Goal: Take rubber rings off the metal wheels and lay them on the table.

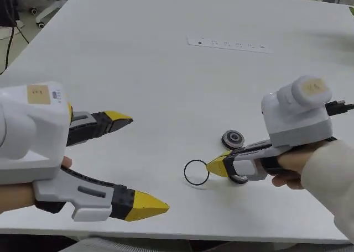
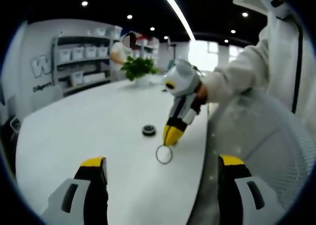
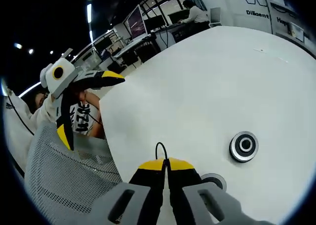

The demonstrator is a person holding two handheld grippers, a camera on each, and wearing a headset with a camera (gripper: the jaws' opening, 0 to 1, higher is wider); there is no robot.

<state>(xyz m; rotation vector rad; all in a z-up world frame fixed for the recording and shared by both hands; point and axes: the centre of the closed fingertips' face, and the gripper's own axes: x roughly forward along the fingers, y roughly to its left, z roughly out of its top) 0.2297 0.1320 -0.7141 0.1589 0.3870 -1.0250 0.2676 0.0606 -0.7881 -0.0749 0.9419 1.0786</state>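
**Ring in the right jaws, near the front edge**

Your right gripper (image 1: pixel 213 166) has its jaws clenched on one side of the ring (image 1: pixel 185 173), a thin black loop lying on or just above the counter (image 1: pixel 166 58) near its front edge. One wheel (image 1: pixel 233 138) sits just behind the jaws, and a second wheel (image 1: pixel 239 179) lies partly under the gripper. Your left gripper (image 1: pixel 141 162) hangs well apart toward the left edge, jaws spread and empty. Expect the ring to be light, soft and floppy (it may cling to the jaws), so let it go low. Pinch only a short stretch of its rim.
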